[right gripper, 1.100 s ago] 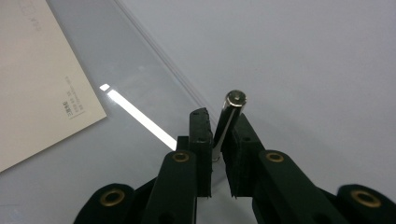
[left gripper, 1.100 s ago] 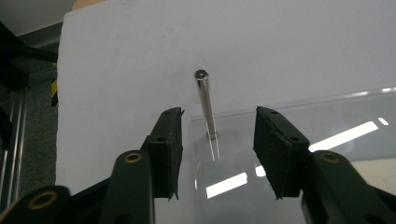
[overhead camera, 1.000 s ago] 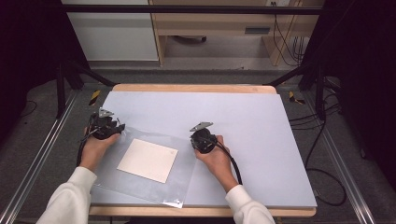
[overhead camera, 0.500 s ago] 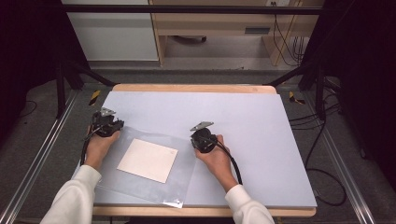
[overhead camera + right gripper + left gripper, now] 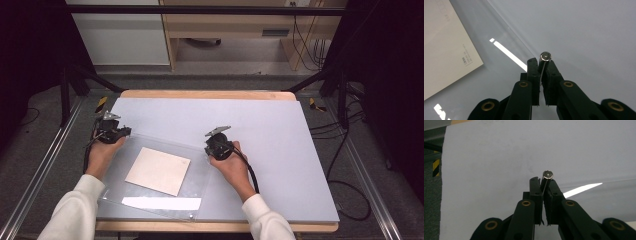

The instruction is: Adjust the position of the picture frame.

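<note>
So, a clear plastic sleeve [image 5: 165, 172] with a pale sheet of paper [image 5: 158, 170] inside was laid flat on the grey table [image 5: 280, 135], toward its near left part. Its far left corner was pinched by the left claw [image 5: 125, 132], jaws pressed together on the thin film edge. Its far right corner was gripped the same way by the right claw [image 5: 209, 145], jaws closed on the film.
</note>
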`<act>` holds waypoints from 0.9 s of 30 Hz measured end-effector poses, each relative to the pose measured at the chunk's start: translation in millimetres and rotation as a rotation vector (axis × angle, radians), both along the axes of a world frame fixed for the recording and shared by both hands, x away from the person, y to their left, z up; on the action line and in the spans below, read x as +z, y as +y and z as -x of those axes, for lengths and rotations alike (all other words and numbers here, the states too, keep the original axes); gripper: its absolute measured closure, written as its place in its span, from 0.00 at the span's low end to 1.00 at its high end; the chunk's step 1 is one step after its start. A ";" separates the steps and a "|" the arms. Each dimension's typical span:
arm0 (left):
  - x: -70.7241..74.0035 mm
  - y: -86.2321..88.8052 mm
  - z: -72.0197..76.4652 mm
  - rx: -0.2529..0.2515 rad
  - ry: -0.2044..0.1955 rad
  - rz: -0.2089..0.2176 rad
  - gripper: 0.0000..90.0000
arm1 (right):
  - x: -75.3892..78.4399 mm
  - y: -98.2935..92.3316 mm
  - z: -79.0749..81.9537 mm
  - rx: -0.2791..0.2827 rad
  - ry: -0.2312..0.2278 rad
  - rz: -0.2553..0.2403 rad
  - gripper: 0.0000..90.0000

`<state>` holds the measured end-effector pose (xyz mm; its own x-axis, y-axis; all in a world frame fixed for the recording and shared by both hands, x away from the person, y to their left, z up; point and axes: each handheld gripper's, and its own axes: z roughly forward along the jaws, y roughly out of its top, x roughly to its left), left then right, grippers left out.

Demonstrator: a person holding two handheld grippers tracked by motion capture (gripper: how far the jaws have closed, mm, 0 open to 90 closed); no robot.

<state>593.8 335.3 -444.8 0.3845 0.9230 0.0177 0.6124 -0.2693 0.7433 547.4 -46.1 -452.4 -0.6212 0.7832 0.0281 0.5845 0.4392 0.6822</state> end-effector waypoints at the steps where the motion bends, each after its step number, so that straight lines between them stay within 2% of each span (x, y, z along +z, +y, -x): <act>1: 3.0 0.3 1.1 -0.004 -0.002 -0.001 0.94 | 0.0 0.0 0.0 0.000 0.000 0.000 0.94; 7: 25.7 -4.0 9.9 -0.042 0.000 -0.022 0.94 | 19.5 -7.0 -2.5 0.004 -0.006 0.005 0.93; 9: 33.2 -7.9 13.0 -0.047 -0.005 -0.014 0.94 | 27.2 -12.0 -3.0 0.008 -0.005 0.005 0.93; 11: 41.3 -12.7 16.1 -0.057 -0.008 -0.011 0.94 | 36.1 -17.6 -2.9 0.003 -0.009 0.004 0.94; 12: 46.7 -15.9 17.9 -0.068 -0.008 -0.017 0.94 | 47.0 -25.0 -2.7 0.003 -0.017 0.009 0.93; 14: 52.5 -21.3 20.7 -0.073 -0.015 -0.016 0.94 | 54.0 -31.0 -2.7 0.002 -0.022 0.011 0.93; 15: 56.1 -25.4 22.4 -0.077 -0.014 -0.015 0.94 | 54.0 -31.0 -2.7 0.002 -0.022 0.011 0.93; 16: 60.0 -30.8 24.5 -0.084 -0.017 -0.017 0.94 | 63.8 -41.1 -2.9 -0.003 -0.025 0.019 0.93; 18: 65.0 -40.6 27.2 -0.097 -0.017 -0.012 0.94 | 66.6 -45.1 -3.1 -0.002 -0.029 0.019 0.93; 20: 68.9 -51.7 29.4 -0.112 -0.014 -0.012 0.94 | 75.1 -58.0 -2.8 -0.010 -0.031 0.028 0.94; 24: 73.4 -75.5 33.0 -0.134 -0.011 0.000 0.94 | 86.3 -82.2 -0.8 -0.030 -0.032 0.042 0.94; 27: 73.5 -92.1 34.5 -0.154 -0.001 -0.002 0.94 | 89.3 -99.5 -0.4 -0.047 -0.029 0.049 0.94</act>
<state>559.4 243.3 -371.3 0.5216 0.8529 0.0201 0.5631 -0.3619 0.7429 547.8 -145.6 -363.1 -0.5839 0.8113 -0.0287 0.5854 0.4453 0.6775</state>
